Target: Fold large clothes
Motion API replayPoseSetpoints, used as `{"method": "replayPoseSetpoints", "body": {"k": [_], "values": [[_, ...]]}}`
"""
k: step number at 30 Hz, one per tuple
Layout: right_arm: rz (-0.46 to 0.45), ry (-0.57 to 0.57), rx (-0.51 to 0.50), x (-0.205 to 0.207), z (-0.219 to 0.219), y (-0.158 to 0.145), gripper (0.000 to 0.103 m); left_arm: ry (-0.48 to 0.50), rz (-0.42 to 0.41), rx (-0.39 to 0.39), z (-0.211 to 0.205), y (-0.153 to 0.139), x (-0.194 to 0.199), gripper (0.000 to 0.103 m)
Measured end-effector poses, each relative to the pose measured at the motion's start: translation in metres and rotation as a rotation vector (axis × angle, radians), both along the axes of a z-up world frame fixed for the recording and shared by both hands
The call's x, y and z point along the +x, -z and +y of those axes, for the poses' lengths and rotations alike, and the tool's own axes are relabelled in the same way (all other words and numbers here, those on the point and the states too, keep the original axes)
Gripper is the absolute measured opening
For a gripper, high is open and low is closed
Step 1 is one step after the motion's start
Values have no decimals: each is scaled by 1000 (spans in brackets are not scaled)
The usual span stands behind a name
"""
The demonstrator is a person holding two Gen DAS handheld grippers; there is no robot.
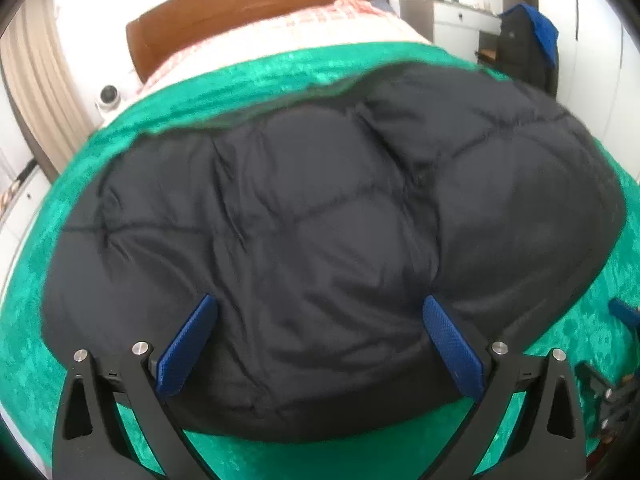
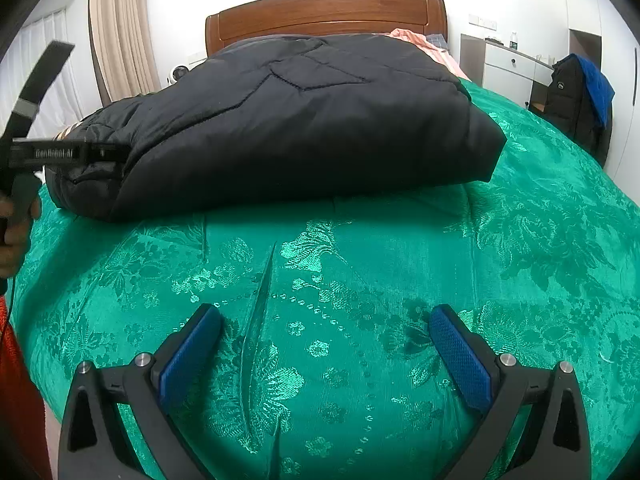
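Observation:
A black quilted puffer jacket point(image 1: 320, 208) lies folded in a thick bundle on the green bedspread point(image 1: 280, 72). My left gripper point(image 1: 320, 312) hovers open right above the jacket's near edge, blue pads spread wide with nothing between them. In the right wrist view the same jacket point(image 2: 304, 120) sits further back on the green bedspread point(image 2: 360, 260). My right gripper point(image 2: 326, 320) stands open over bare cloth, well short of the jacket. The left gripper's black body point(image 2: 60, 154) shows at the jacket's left end, held by a hand point(image 2: 16, 216).
A wooden headboard point(image 2: 324, 12) and pink bedding point(image 2: 416, 40) lie behind the jacket. A white dresser point(image 2: 508, 68) and a chair draped with dark and blue clothes point(image 2: 576, 96) stand at the right. Curtains point(image 2: 120, 32) hang at the left.

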State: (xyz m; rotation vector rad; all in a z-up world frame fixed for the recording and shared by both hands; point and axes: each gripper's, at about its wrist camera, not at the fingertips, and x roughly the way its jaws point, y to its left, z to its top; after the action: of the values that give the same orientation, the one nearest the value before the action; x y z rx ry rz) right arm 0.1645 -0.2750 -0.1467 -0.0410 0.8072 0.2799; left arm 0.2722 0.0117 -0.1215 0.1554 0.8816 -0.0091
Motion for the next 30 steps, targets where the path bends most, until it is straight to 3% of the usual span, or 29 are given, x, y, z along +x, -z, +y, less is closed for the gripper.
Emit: {"method": "replayPoseSetpoints", "body": {"k": [3,9,11,14,17,20,23,30], "values": [[0,0,0,0,0,0,103,1,-7,-19,4,-7,-7,102],[-5,2,-12,0,2,0,103,-41,-40,-172,35,-27,-11,102],[-7,2,-16,0,3,0,103,-43,-42,-189,39,-30,-1,102],[-8,2,-17,-1,3,0,103,20,-36,-163,25,-30,10,102],[-8,2,-17,-1,3,0,103,54,-25,-23,4,-16,17,103],[-8,2,-17,-1,3,0,103,32,37,-66,7,6,30,103],[-7,2,-18,0,4,0,103,55,45,36,-5,26,37,103],[-4,-2,-12,-1,3,-4,103,48,66,-10,2,22,36,102]]}}
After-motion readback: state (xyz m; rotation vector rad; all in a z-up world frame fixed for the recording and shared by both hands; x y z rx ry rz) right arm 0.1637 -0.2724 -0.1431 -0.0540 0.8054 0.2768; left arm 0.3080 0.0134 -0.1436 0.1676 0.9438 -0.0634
